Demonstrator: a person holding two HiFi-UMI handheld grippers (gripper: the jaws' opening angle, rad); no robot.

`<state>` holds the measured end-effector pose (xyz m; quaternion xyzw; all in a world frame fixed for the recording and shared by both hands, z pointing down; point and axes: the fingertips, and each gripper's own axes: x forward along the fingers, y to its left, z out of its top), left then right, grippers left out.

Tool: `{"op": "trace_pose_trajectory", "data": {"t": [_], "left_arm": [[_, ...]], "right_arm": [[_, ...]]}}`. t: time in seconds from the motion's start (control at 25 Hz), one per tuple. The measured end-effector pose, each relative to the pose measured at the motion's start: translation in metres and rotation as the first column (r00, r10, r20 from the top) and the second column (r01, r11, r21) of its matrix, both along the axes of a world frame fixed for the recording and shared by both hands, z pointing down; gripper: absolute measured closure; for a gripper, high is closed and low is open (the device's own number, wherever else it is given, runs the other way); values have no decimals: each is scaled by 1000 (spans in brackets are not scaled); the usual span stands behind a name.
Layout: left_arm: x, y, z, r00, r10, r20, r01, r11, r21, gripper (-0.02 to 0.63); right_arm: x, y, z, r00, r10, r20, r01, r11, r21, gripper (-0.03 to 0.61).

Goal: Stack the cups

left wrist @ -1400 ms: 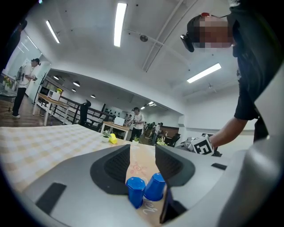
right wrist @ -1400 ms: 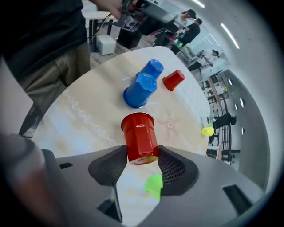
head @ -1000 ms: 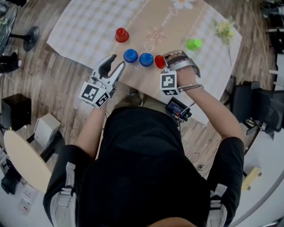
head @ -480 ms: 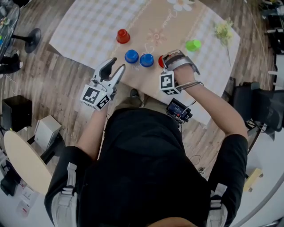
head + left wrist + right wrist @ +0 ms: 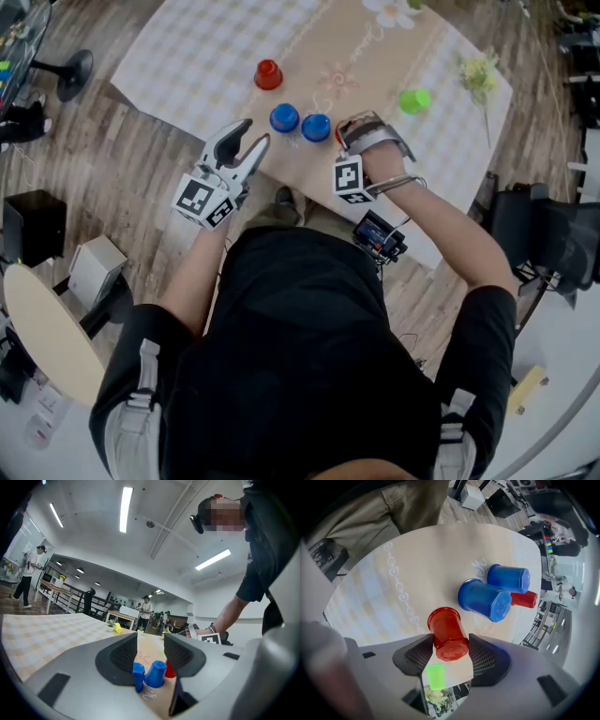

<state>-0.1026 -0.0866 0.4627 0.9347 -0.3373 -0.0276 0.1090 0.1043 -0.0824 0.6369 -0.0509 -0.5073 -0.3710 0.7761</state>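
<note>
Right gripper view shows the right gripper [image 5: 449,645] tipped steeply down. Its jaws are spread around an upturned red plastic cup [image 5: 447,632] on the beige tablecloth [image 5: 384,588], pads just beside its sides. The cloth's script is too small to read. Past it stand a blue plastic cup [image 5: 485,601], another blue cup [image 5: 508,578], then a far red cup [image 5: 524,599]. Head view adds the left gripper [image 5: 255,132], level at the cloth's near edge, jaws apart and empty, and a green plastic cup [image 5: 413,100] well apart.
</note>
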Motion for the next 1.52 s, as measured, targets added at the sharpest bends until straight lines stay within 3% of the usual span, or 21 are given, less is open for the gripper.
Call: {"op": "trace_pose_trajectory", "data": {"t": [0.28, 0.4, 0.48, 0.56, 0.6, 0.64, 0.68, 0.8, 0.88, 0.92, 1.04, 1.12, 1.2, 1.32, 1.4, 1.52], "left_arm": [[1, 2, 1, 1000, -1, -9, 1, 1000, -8, 453], [2, 1, 1, 1000, -3, -16, 3, 1000, -14, 453], [3, 0, -1, 1000, -3, -16, 3, 1000, -15, 453], [3, -1, -4, 1000, -4, -16, 4, 1000, -15, 453], [3, -2, -5, 1000, -4, -15, 4, 1000, -12, 453], [3, -4, -7, 1000, -3, -14, 3, 1000, -7, 453], [3, -6, -8, 1000, -1, -14, 1, 1000, 0, 453], [3, -12, -16, 1000, 1, -15, -1, 1000, 18, 453], [2, -16, -23, 1000, -2, -12, 2, 999, 32, 453], [2, -18, -28, 1000, -6, -12, 6, 999, 38, 453], [-5, -28, -41, 1000, -28, -15, 28, 998, 63, 453], [-12, -36, -50, 999, -50, -20, 51, 996, 73, 453], [-17, -45, -61, 997, -69, -23, 70, 994, 82, 453], [-24, -60, -69, 996, -90, -11, 91, 991, 93, 453], [-28, -71, -67, 994, -107, -6, 107, 991, 87, 453], [-31, -88, -59, 992, -127, 5, 126, 990, 67, 453]], "right_arm": [[-3, 3, -3, 998, 25, 64, -21, 999, -50, 267], [-8, 4, -19, 989, 51, 139, -41, 997, -72, 241], [-16, 6, -39, 967, 86, 239, -63, 993, -100, 235], [-24, 9, -67, 907, 171, 384, -118, 980, -158, 233], [-28, 8, -83, 852, 231, 470, -153, 968, -198, 233], [-33, 5, -102, 774, 296, 560, -187, 952, -244, 233], [-38, -1, -123, 671, 361, 647, -216, 931, -295, 233], [-45, -33, -187, 278, 506, 817, -255, 859, -445, 238], [-42, -62, -223, 34, 533, 846, -257, 822, -508, 238], [-38, -77, -237, -71, 531, 844, -257, 808, -530, 236], [-23, -126, -263, -344, 497, 797, -252, 769, -588, 232], [-13, -156, -268, -503, 475, 722, -238, 727, -644, 238], [-5, -187, -266, -622, 454, 638, -217, 683, -697, 238], [3, -236, -248, -722, 423, 547, -207, 622, -755, 238], [9, -270, -228, -742, 404, 535, -240, 585, -774, 241], [17, -322, -189, -740, 396, 544, -302, 527, -794, 245]]}}
